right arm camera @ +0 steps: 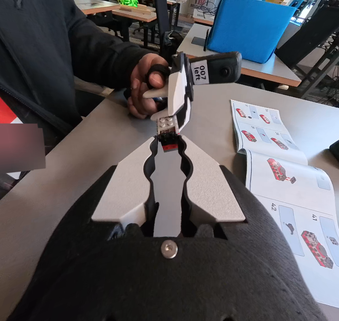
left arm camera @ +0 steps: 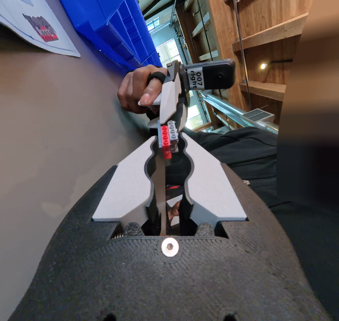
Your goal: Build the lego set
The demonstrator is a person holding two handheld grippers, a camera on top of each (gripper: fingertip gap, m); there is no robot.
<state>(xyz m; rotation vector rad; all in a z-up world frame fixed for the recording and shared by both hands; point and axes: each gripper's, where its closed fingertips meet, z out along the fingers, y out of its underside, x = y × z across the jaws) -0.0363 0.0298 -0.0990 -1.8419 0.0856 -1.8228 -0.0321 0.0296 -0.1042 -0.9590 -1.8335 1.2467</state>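
Observation:
A small lego assembly (left arm camera: 164, 138) of red, grey and black bricks is held in the air above the grey table (left arm camera: 55, 128). My left gripper (left arm camera: 168, 137) is shut on its near end. The right gripper (left arm camera: 167, 126) comes from the far side and grips the other end. In the right wrist view my right gripper (right arm camera: 168, 138) is shut on the black and red end of the assembly (right arm camera: 167, 127), and the left gripper (right arm camera: 169, 118) holds the light grey end. The two grippers meet tip to tip.
An open instruction booklet (right arm camera: 275, 147) lies on the table (right arm camera: 91, 156) to the right, and it also shows in the left wrist view (left arm camera: 36, 27). Blue bins (left arm camera: 110, 18) stand at the table's back. A person's hands (right arm camera: 145, 92) and dark sleeve are close by. Left and right tips are no more than a few centimetres apart.

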